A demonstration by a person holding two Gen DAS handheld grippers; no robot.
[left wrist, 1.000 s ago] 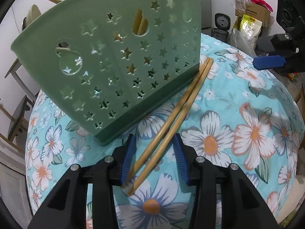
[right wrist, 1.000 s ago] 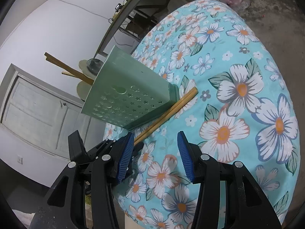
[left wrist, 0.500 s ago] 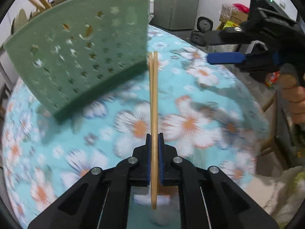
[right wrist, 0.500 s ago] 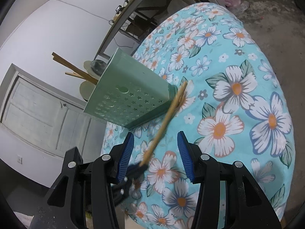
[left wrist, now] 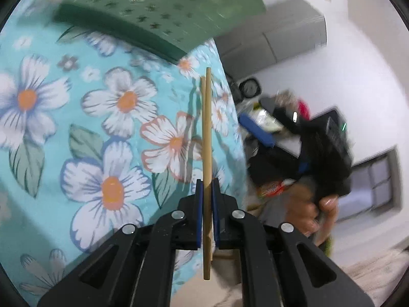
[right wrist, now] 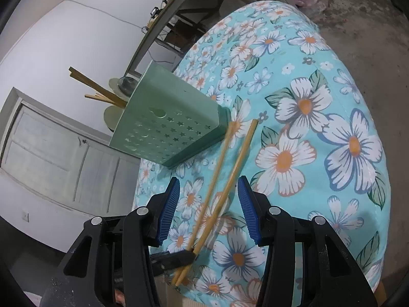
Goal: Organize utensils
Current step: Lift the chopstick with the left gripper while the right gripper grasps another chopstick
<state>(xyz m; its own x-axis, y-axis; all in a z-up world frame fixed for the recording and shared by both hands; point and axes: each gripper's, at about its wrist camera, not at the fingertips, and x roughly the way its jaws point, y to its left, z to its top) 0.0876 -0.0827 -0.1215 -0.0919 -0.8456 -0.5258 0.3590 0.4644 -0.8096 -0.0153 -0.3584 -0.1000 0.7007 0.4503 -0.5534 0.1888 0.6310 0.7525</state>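
The green basket with star holes stands on the bench, which has a flowery cloth on it. Some sticks already poke out of the top of the basket. Just right of the basket are the chopsticks, two of them. Their far tips come close to the basket's bottom corner. The left gripper is squeezed tight on the chopsticks near their back end and seems to hold them up off the cloth. The right gripper is wide open and holds nothing. The chopsticks pass between its blue pads.

I think the step now is carrying the chopsticks to the basket. Next, the left gripper should lift them higher, tip them point down over the top of the basket, and let go.
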